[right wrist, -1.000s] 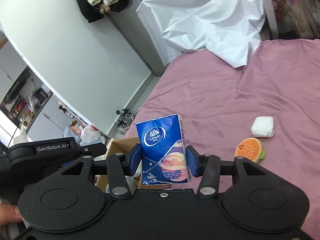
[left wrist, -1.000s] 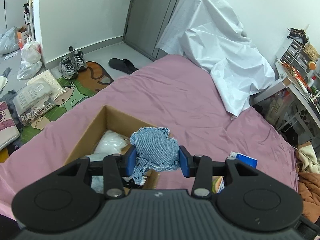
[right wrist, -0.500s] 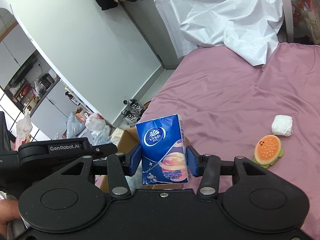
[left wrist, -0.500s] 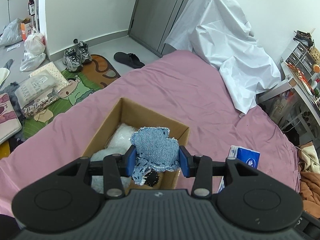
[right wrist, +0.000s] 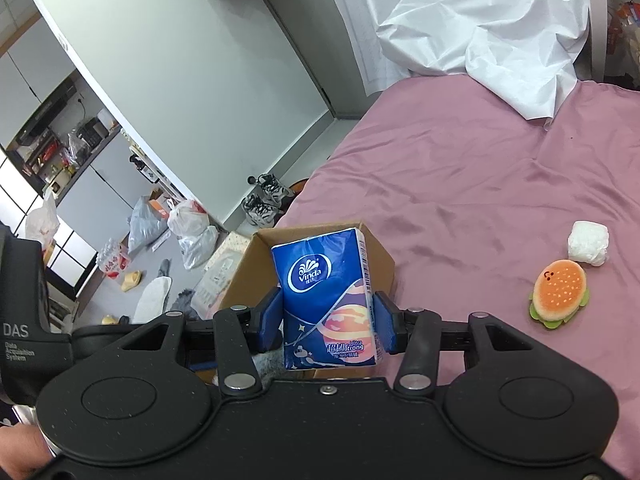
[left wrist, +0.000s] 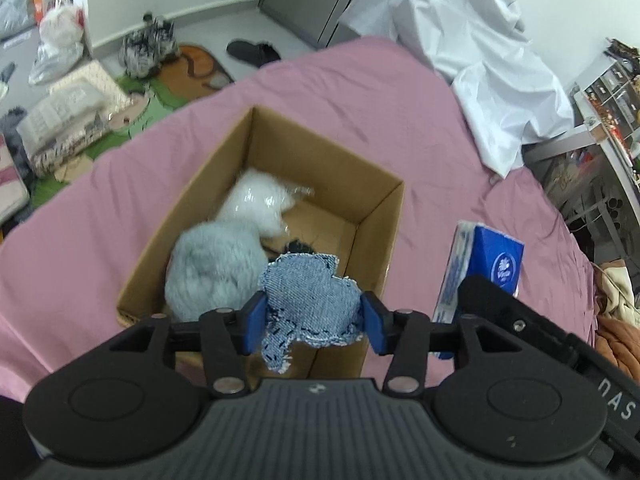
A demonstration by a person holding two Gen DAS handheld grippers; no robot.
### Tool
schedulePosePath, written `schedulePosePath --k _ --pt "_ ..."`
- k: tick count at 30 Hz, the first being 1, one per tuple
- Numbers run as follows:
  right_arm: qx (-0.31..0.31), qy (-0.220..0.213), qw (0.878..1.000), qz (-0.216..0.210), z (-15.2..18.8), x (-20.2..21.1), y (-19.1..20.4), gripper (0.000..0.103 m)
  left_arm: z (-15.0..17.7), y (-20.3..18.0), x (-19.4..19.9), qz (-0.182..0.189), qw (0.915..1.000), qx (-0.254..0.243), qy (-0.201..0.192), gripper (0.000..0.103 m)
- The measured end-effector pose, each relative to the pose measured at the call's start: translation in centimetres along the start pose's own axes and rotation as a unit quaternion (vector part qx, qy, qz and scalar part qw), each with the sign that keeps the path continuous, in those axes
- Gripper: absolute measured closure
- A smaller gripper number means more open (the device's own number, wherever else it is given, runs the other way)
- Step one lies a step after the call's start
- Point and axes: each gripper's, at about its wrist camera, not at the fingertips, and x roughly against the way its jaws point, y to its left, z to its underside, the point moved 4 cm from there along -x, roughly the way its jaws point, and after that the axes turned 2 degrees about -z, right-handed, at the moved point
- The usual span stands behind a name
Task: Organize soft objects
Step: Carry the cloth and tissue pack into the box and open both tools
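My left gripper (left wrist: 313, 322) is shut on a frayed blue denim piece (left wrist: 310, 300) and holds it over the near corner of an open cardboard box (left wrist: 384, 224) on the pink bed. Inside the box lie a grey furry item (left wrist: 212, 268) and a white bagged soft item (left wrist: 260, 204). My right gripper (right wrist: 329, 322) is shut on a blue Vinda tissue pack (right wrist: 326, 296), held just right of the box (right wrist: 384, 264); the pack also shows in the left wrist view (left wrist: 486, 268). A burger-shaped plush (right wrist: 560, 294) and a white soft bundle (right wrist: 588, 242) lie on the bed to the right.
A crumpled white sheet (left wrist: 472, 48) covers the far end of the bed (left wrist: 360, 92). Shoes (left wrist: 148, 40), a slipper (left wrist: 252, 50), bags and packages (left wrist: 64, 120) lie on the floor left of the bed. A cluttered shelf (left wrist: 608, 92) stands at the right.
My left gripper has moved forward over the box with the denim piece, so the box interior now shows. My right gripper has moved closer to the box with the tissue pack.
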Motion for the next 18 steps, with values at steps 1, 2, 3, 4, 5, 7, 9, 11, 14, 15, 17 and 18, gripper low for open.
schedulePosePath --k 1,2,3,4,5,7,9,11,14,15,17,18 --pt "0.0 0.001 1.0 0.001 0.0 -0.1 0.0 0.056 -0.1 0.3 -0.2 -0.002 1.0 0.005 0.005 0.048" --pt "0.0 0.002 1.0 0.002 0.1 -0.2 0.1 0.056 -0.2 0.6 -0.2 -0.004 0.9999 0.009 0.005 0.044" --pt "0.0 0.004 1.0 0.001 0.1 -0.3 0.1 0.056 -0.3 0.8 -0.1 -0.004 0.9999 0.013 0.003 0.04" --pt "0.0 0.005 1.0 0.001 0.2 -0.5 0.1 0.056 -0.3 1.1 0.1 -0.003 0.9999 0.016 0.001 0.037" --pt "0.0 0.006 1.0 0.0 0.2 -0.6 0.2 0.056 -0.5 1.3 0.3 -0.002 0.9998 0.019 -0.003 0.034" --pt "0.002 0.009 1.0 -0.002 0.2 -0.9 0.2 0.056 -0.7 1.7 0.5 0.001 0.9997 0.025 -0.006 0.03" --pt "0.004 0.011 1.0 -0.003 0.3 -1.1 0.5 0.056 -0.9 2.0 0.8 -0.003 0.9996 0.028 -0.009 0.03" --pt "0.007 0.011 1.0 -0.007 0.4 -1.3 0.7 0.056 -1.3 2.1 1.0 -0.007 0.9995 0.026 -0.015 0.03" --pt "0.01 0.011 1.0 -0.012 0.5 -1.7 1.0 0.056 -1.8 2.3 1.5 -0.014 0.9993 0.021 -0.026 0.03" --pt "0.011 0.011 1.0 -0.013 0.5 -1.8 1.1 0.056 -1.9 2.4 1.6 -0.016 0.9992 0.02 -0.029 0.03" --pt "0.013 0.009 1.0 -0.015 0.5 -2.1 1.3 0.055 -2.2 2.6 1.9 -0.02 0.9991 0.02 -0.033 0.03" --pt "0.014 0.007 1.0 -0.019 0.6 -2.2 1.5 0.055 -2.2 2.7 1.9 -0.022 0.999 0.019 -0.034 0.03"
